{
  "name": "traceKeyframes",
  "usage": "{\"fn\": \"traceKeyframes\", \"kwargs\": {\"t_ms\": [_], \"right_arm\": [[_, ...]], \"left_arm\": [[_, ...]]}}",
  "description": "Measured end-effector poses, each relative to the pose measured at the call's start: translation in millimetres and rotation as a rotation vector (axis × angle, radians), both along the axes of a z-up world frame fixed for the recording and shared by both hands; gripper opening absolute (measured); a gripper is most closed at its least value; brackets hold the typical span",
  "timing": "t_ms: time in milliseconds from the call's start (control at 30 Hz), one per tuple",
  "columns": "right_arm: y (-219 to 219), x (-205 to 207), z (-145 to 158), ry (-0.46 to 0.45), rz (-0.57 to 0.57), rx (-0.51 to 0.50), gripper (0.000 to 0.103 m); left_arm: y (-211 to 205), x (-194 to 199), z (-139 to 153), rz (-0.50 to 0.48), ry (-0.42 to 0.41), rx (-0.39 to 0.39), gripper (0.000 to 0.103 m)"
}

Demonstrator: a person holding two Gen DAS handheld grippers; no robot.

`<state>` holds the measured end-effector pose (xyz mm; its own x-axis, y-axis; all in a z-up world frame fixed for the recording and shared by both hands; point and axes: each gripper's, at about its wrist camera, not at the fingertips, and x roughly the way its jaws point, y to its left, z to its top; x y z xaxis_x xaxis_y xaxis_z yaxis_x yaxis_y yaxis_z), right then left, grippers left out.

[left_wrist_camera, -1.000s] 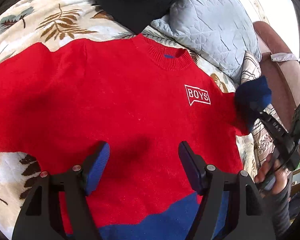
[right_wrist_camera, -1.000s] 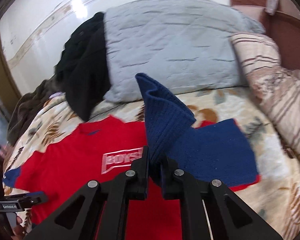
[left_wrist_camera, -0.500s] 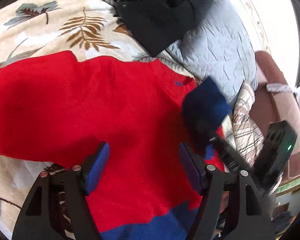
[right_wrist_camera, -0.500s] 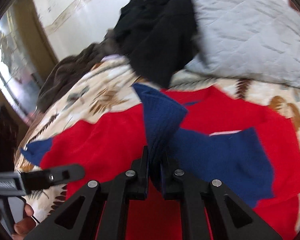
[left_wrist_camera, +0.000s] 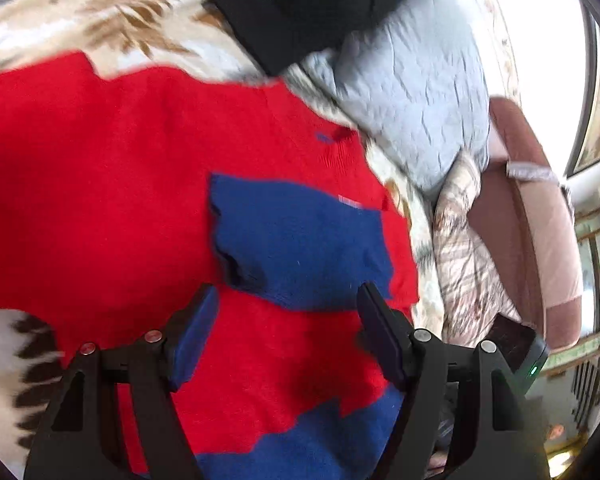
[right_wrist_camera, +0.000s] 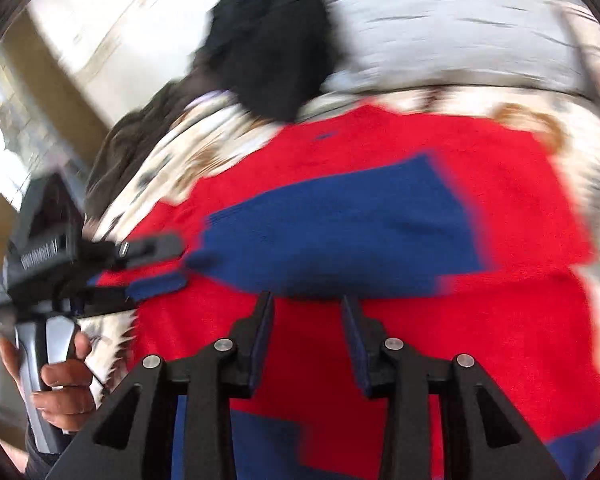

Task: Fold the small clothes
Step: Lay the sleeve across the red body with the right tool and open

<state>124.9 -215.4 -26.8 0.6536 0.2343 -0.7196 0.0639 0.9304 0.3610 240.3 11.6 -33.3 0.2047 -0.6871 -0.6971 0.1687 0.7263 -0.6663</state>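
The right gripper (right_wrist_camera: 307, 312), clamped on the blue sleeve (right_wrist_camera: 340, 240) 0.5 s ago, is now seen spread and empty just short of it, and the sleeve has been laid flat across the chest of the red sweater (left_wrist_camera: 100, 184), below the collar. The left gripper (left_wrist_camera: 288, 312) is held spread and empty over the sweater's lower half. 1 sleeve fold is judged done; the other sleeve is judged next.

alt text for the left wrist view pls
A red sweater lies flat on a leaf-print bedspread, its blue sleeve folded across the chest. The open left gripper hovers above it, empty; a grey pillow and black garment sit behind.
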Motion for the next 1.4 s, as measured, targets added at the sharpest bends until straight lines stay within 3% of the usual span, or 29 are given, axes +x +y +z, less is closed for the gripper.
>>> {"fn": "traceKeyframes", "kwargs": {"t_ms": [67, 100, 133, 167, 267, 400, 600, 633, 667, 767, 833, 867, 933, 1000, 1067, 1133, 1233, 1267, 1333, 1400], "right_arm": [[-41, -17, 5, -0.017, -0.102, 0.002, 0.038], [-59, -24, 8, -0.026, -0.149, 0.011, 0.039], [-79, -30, 10, -0.034, -0.203, 0.02, 0.04], [-101, -37, 12, -0.042, -0.266, 0.031, 0.041], [-148, -45, 12, -0.05, -0.391, 0.066, 0.043], [-174, -29, -1, -0.021, -0.42, 0.126, 0.044], [-157, 14, -29, 0.03, -0.301, 0.24, 0.039], [-152, 16, -27, 0.026, -0.286, 0.224, 0.019], [-147, 15, -20, -0.013, -0.271, 0.202, 0.012], [-132, 1, 8, -0.166, -0.249, 0.086, 0.011], [-126, -5, 16, -0.204, -0.255, -0.002, 0.011], [-126, -4, 13, -0.19, -0.265, -0.021, 0.011], [-131, 8, -16, -0.034, -0.277, -0.039, 0.011], [-135, 10, -36, 0.048, -0.286, -0.02, 0.014], [-141, -3, -25, -0.003, -0.352, 0.016, 0.026], [-142, -12, -10, -0.063, -0.396, 0.026, 0.026], [-130, -14, 9, -0.148, -0.346, 0.004, 0.026], [-123, -9, 11, -0.15, -0.318, -0.009, 0.026], [-114, -2, 4, -0.129, -0.29, -0.025, 0.026], [-105, 13, -18, -0.05, -0.273, -0.032, 0.026]], "left_arm": [[-12, -2, -5, -0.007, -0.009, 0.022, 0.07], [-18, -3, -7, 0.004, -0.026, 0.043, 0.057], [-23, -3, -7, 0.017, -0.053, 0.07, 0.013], [-26, -3, -7, 0.017, -0.075, 0.099, 0.001], [-19, -4, 6, 0.086, -0.166, 0.129, 0.002], [-9, -8, 26, 0.115, -0.257, 0.153, 0.002], [-8, 1, 7, 0.107, -0.196, 0.189, 0.002], [-7, 0, 7, 0.112, -0.19, 0.186, 0.002], [-4, 1, 6, 0.12, -0.182, 0.175, 0.002], [2, -1, 9, 0.137, -0.187, 0.16, 0.002], [-2, -2, 6, 0.126, -0.187, 0.175, 0.002], [-5, -2, 4, 0.117, -0.179, 0.181, 0.002], [-13, -2, -7, 0.095, -0.153, 0.219, 0.002], [-20, -2, -17, 0.077, -0.128, 0.274, 0.002], [-18, -3, -18, 0.075, -0.112, 0.267, 0.003], [-10, -3, -10, 0.083, -0.095, 0.226, 0.003], [10, -8, 12, 0.17, -0.156, 0.155, 0.007], [14, -10, 20, 0.193, -0.19, 0.143, 0.01], [14, -10, 21, 0.201, -0.215, 0.142, 0.029], [4, -6, 10, 0.175, -0.206, 0.188, 0.031]]}}
